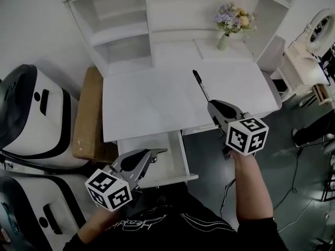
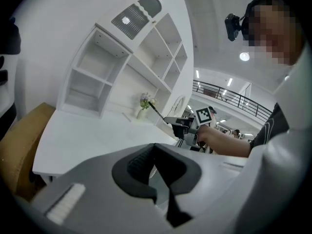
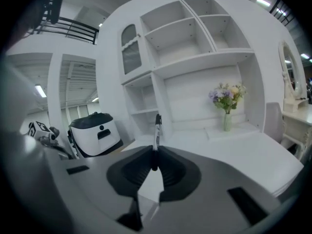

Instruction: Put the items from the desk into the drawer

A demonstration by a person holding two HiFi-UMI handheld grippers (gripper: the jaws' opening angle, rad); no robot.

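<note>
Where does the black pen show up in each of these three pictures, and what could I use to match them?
Head view: the pen is right of centre, sticking out of the right gripper over the desk.
Left gripper view: the pen is a thin dark stroke near the centre.
Right gripper view: the pen stands upright at the centre, clamped between the jaws.
Shared landmark: the flower vase.

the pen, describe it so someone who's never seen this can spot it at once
Find the white desk under the shelf unit. Near its right front edge the right gripper is shut on a slim black pen that sticks out beyond the jaws. It is dark and thin, unlike the vase of flowers at the back.
</note>
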